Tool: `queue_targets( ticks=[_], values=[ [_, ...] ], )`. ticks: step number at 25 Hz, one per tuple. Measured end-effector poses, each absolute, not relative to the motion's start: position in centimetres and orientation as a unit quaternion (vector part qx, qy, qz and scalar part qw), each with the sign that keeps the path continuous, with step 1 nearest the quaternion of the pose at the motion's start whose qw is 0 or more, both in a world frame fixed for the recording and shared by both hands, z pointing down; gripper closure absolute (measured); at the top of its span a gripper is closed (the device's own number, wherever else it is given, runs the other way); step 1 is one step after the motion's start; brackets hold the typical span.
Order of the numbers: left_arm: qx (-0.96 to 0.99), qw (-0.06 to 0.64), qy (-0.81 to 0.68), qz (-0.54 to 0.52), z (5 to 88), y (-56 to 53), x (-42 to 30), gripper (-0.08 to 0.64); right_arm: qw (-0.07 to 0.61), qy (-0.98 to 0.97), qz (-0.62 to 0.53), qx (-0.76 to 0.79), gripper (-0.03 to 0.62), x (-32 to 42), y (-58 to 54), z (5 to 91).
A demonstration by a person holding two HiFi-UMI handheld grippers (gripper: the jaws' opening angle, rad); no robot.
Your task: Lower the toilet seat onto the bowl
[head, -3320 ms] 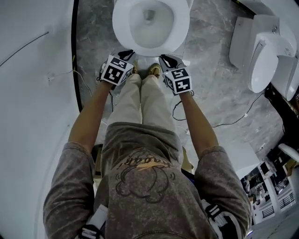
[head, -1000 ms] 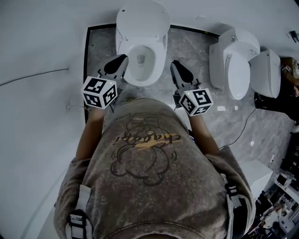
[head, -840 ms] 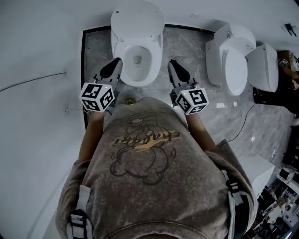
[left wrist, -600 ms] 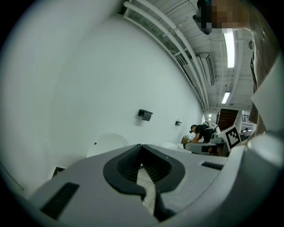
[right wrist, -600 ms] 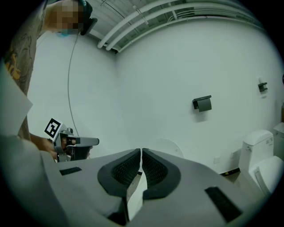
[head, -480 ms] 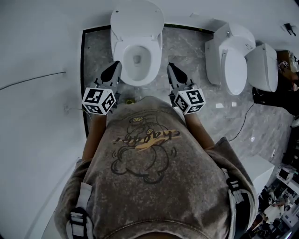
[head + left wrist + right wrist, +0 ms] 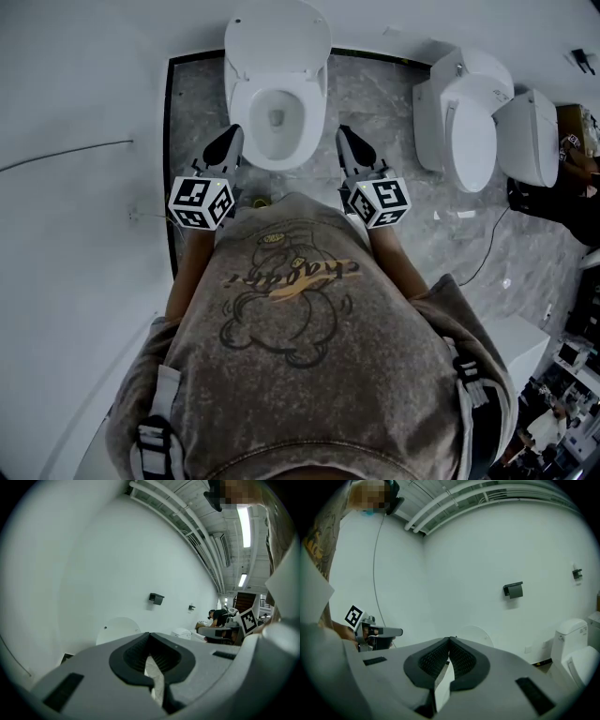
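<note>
Toilet seat: raised, standing against the white wall behind the bowl. From the head view it reads as one white oval, so seat and lid cannot be told apart.
Bowl: uncovered, its rim bare, set on the grey marbled floor.
Left gripper: held out on the left side of the bowl, its tip just beside the front-left rim as seen from above. Its jaws are fully together and grip nothing.
Left pads: the ribbed faces meet at the tip, with only a thin sliver of floor and bowl showing below the meeting point.
Right gripper: mirrors the left on the bowl's right side. Its jaws are also pressed together and hold nothing.
Right pads: closed tip to tip, with nothing between them.
Seat relative to fingers: ahead of both tips and well apart from them — in each gripper view it is a pale round disc against the wall beyond the closed jaws. No finger touches it.
Marker cubes: the left cube and the right cube sit at the rear of the grippers, close to the person's grey sweatshirt.
Other toilets: two more stand off to the right — well apart from both grippers.
</note>
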State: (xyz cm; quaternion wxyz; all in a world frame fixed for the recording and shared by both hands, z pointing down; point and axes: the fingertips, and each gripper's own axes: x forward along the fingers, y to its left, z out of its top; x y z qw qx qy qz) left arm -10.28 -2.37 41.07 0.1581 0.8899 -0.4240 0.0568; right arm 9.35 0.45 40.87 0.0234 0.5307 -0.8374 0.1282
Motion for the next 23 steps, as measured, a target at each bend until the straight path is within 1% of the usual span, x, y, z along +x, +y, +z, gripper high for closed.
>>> queue_targets(
  ticks=[10, 23],
  values=[
    [0.884, 0.152, -0.44, 0.056, 39.8, -2.9, -10.2, 0.551, 0.024, -0.843, 0.13, 0.522, 0.566, 8.7, -0.1, 40.3],
    [0.88, 0.153, -0.447, 0.052, 40.1, -2.8, -10.9, 0.551, 0.031, -0.856, 0.116, 0.503, 0.566, 7.6, -0.3, 40.5]
  ],
)
